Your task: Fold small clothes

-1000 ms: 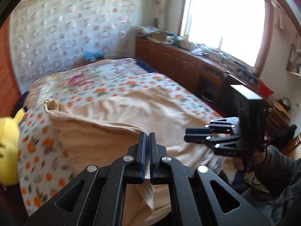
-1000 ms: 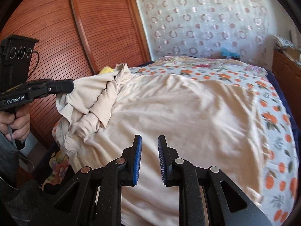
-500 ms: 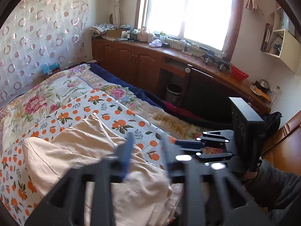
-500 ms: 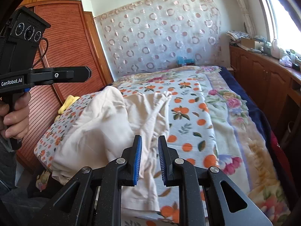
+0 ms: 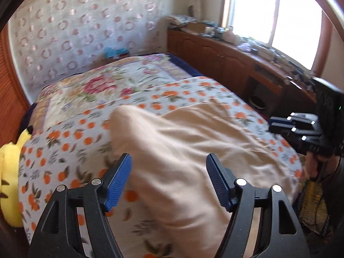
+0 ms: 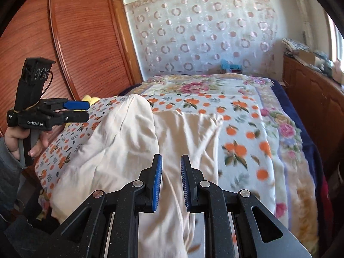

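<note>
A cream-coloured garment lies rumpled and partly folded over itself on the bed's orange-print blanket; it also shows in the right wrist view. My left gripper is wide open and empty above the garment's near edge; it also shows in the right wrist view at the left, off the bed's side. My right gripper is slightly open with nothing between its pads, over the garment's near part; it also shows at the right in the left wrist view.
A yellow plush toy sits at the bed's left edge. A wooden wardrobe stands to the left. A wooden cabinet with clutter runs under the window on the right. A floral quilt covers the far bed.
My left gripper has let go of the garment and opened wide; the lifted cloth has dropped onto the bed, folded over. My right gripper has stayed slightly open.
</note>
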Motion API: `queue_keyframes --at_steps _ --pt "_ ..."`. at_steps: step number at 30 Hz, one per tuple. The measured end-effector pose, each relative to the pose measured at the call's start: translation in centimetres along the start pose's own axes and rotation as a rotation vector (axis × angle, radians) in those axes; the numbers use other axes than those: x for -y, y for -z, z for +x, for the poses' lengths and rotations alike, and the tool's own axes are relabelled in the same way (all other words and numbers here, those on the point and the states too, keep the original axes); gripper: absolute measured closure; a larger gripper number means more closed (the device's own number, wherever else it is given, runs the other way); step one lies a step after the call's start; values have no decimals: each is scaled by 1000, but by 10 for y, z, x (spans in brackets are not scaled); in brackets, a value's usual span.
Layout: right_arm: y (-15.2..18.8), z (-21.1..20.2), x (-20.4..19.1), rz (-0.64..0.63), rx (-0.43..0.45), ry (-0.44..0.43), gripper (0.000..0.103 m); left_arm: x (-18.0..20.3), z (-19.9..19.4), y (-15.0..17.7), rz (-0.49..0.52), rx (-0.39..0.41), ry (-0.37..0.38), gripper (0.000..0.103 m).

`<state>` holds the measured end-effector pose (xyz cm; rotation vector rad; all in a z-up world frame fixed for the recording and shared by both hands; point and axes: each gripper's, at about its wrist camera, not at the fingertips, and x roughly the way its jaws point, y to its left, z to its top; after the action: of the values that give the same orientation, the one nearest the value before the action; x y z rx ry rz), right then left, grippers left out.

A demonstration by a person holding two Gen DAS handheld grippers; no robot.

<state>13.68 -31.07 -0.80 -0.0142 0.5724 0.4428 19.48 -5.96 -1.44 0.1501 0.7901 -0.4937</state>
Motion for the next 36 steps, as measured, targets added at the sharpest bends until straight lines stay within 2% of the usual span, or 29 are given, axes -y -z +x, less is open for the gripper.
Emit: queue_keyframes --at_steps 4,9,16,18,26,30,32,33,36 --pt "-39 44 -6 -63 -67 -24 85 -31 17 9 -43 -14 -34 31" --pt "-82 106 -5 -65 -154 -76 85 -56 40 13 -91 -37 -41 31" --pt "-112 173 -8 -74 -233 -134 85 -64 58 6 -99 -41 4 31" --pt "-112 183 -9 -78 -251 -152 85 -63 61 5 -84 -46 8 31" --pt "-120 219 -20 -135 -308 -210 85 -65 83 27 -36 -151 -45 31" --pt "-122 221 -21 -173 -291 -170 85 -71 85 35 -59 -148 -26 31" --pt "-124 225 -15 -167 -287 -121 85 -71 84 37 -53 -140 -29 31" --pt "-125 228 -11 -169 -290 -97 81 -70 84 37 -50 -136 -33 31" --pt "-124 231 -10 -168 -301 -118 77 -70 82 39 -52 -128 -33 31"
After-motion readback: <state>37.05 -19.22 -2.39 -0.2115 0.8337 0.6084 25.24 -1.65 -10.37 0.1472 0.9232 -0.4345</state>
